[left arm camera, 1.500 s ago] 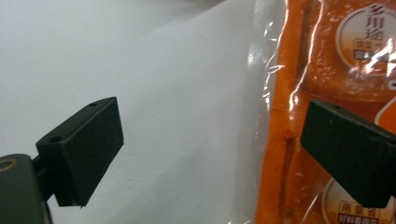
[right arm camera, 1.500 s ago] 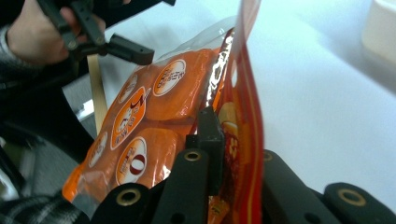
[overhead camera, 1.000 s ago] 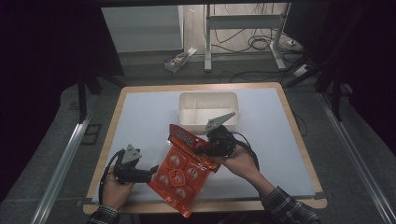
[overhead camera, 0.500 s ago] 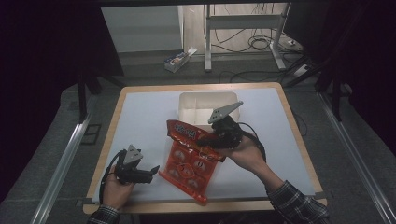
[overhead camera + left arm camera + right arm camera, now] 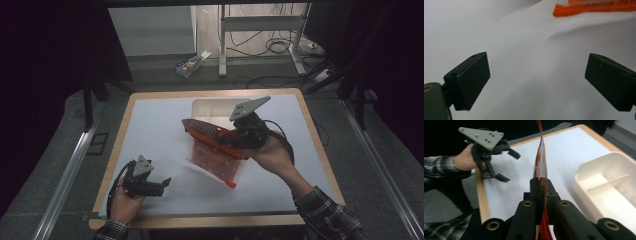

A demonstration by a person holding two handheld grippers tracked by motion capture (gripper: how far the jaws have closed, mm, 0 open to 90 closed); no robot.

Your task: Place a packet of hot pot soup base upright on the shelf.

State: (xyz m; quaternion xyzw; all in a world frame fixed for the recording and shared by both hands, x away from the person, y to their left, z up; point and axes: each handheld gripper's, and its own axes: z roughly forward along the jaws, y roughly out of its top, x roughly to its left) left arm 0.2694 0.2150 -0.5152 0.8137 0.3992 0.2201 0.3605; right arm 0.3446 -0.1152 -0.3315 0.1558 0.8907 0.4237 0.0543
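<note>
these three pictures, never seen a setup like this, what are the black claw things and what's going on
No robot here: a person holds a tool in each hand, a hand-held gripper with two black jaws.

The high view looks down on the table from above the person. The other two views come from a camera riding on each tool, looking along its jaws.

The right hand-held gripper is shut on the edge of a red snack bag, which hangs lifted off the surface, beside a white divided container at the table's far side.

The left hand-held gripper sits low near the front edge with its jaws wide open, holding nothing. Its own view shows white tabletop and the bag's orange edge.
</note>
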